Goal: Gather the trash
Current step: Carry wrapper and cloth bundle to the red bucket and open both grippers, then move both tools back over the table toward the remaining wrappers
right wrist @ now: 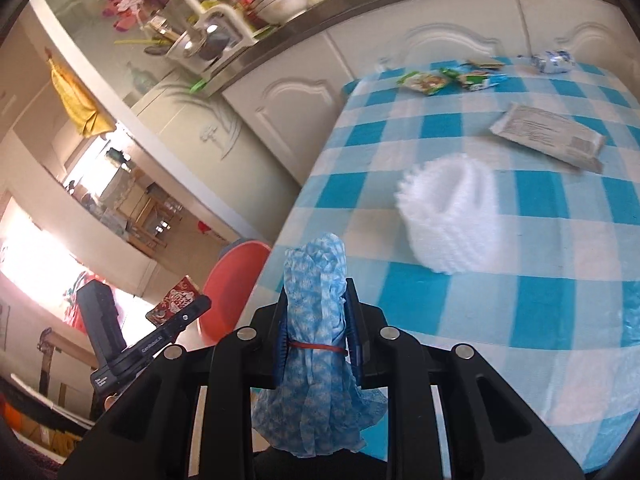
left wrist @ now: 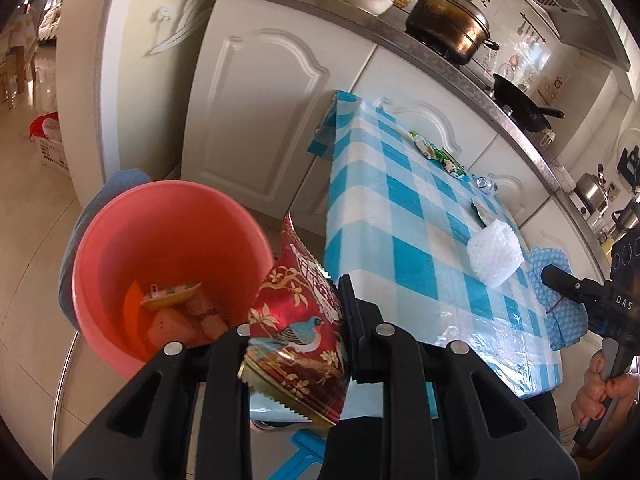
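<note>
Trash items and pink bucket (left wrist: 168,240)
Red bird-print wrapper (left wrist: 304,328) upright beside bucket rim; blue cloth bundle (right wrist: 316,364) tied with red band; white foam net (right wrist: 452,216), grey packet (right wrist: 548,136), green wrappers (right wrist: 452,78) on checked worktop (right wrist: 520,300).

The tabletop (left wrist: 404,200) wears a blue-and-white check. The bucket (left wrist: 120,280) is salmon pink, the wrapper (left wrist: 300,328) red with gold branches and a blue bird. The cloth (right wrist: 316,320) is pale blue with white speckles, the foam net (right wrist: 452,216) white.
</note>
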Demonstrator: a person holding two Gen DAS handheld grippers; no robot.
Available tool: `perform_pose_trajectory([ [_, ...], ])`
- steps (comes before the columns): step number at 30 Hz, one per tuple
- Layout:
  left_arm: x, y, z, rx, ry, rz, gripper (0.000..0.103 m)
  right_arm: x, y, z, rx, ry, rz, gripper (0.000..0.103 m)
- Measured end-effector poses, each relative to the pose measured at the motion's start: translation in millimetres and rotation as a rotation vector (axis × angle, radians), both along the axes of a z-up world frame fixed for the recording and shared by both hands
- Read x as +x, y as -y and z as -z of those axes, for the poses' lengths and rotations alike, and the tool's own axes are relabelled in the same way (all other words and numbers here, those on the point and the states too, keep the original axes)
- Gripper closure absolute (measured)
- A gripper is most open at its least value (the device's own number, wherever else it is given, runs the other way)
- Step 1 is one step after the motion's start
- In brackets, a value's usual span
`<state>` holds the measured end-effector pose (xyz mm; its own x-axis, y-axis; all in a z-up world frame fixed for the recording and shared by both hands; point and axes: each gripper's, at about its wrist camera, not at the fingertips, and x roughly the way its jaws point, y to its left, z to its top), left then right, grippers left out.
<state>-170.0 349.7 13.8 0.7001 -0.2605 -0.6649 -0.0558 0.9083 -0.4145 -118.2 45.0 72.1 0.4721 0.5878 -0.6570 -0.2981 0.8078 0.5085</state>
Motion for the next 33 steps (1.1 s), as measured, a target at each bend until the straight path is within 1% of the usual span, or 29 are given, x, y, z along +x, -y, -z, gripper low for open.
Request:
perform_pose_trajectory([
  [3,-7,-23,6,-0.008,-0.011,-0.053,0.079,10,-48,-5,-0.021,0.001,-0.109,0.076],
  [6,-8,-42,13,-0.020,-0.030,-0.099,0.079,22,-94,-8,-0.053,0.015,-0.207,0.076],
  [8,-6,-51,17,-0.031,-0.040,-0.126,0.079,32,-120,-8,-0.056,0.011,-0.259,0.076],
  [12,0,-65,24,-0.043,-0.048,-0.170,0.078,53,-168,0,-0.068,0.014,-0.334,0.075],
  [16,13,-75,40,-0.068,-0.079,-0.217,0.079,73,-210,19,-0.089,-0.008,-0.382,0.074],
  [18,20,-78,49,-0.081,-0.101,-0.242,0.078,82,-230,31,-0.106,-0.025,-0.399,0.072],
  [19,24,-79,53,-0.087,-0.110,-0.250,0.078,86,-239,38,-0.116,-0.035,-0.402,0.068],
  [20,27,-80,57,-0.086,-0.116,-0.256,0.078,90,-246,43,-0.129,-0.040,-0.401,0.061],
  [22,31,-82,62,-0.063,-0.137,-0.268,0.072,94,-259,53,-0.152,-0.041,-0.410,0.053],
  [24,34,-85,68,-0.045,-0.162,-0.285,0.059,97,-262,57,-0.150,-0.043,-0.407,0.048],
  [25,33,-87,70,-0.041,-0.170,-0.297,0.055,98,-261,59,-0.144,-0.046,-0.404,0.044],
  [26,32,-88,70,-0.039,-0.173,-0.304,0.051,98,-258,58,-0.136,-0.046,-0.397,0.043],
  [28,29,-89,69,-0.026,-0.168,-0.318,0.048,96,-249,55,-0.114,-0.039,-0.386,0.040],
  [29,27,-89,68,-0.015,-0.161,-0.328,0.039,95,-244,52,-0.106,-0.033,-0.380,0.037],
  [30,24,-89,66,-0.001,-0.152,-0.342,0.033,93,-237,48,-0.102,-0.024,-0.370,0.033],
  [31,21,-88,63,0.014,-0.142,-0.353,0.032,92,-230,44,-0.096,-0.014,-0.362,0.027],
  [32,20,-86,61,0.031,-0.136,-0.356,0.031,91,-221,39,-0.088,0.001,-0.359,0.025],
  [33,18,-85,59,0.046,-0.130,-0.354,0.026,89,-211,34,-0.087,0.019,-0.353,0.024],
])
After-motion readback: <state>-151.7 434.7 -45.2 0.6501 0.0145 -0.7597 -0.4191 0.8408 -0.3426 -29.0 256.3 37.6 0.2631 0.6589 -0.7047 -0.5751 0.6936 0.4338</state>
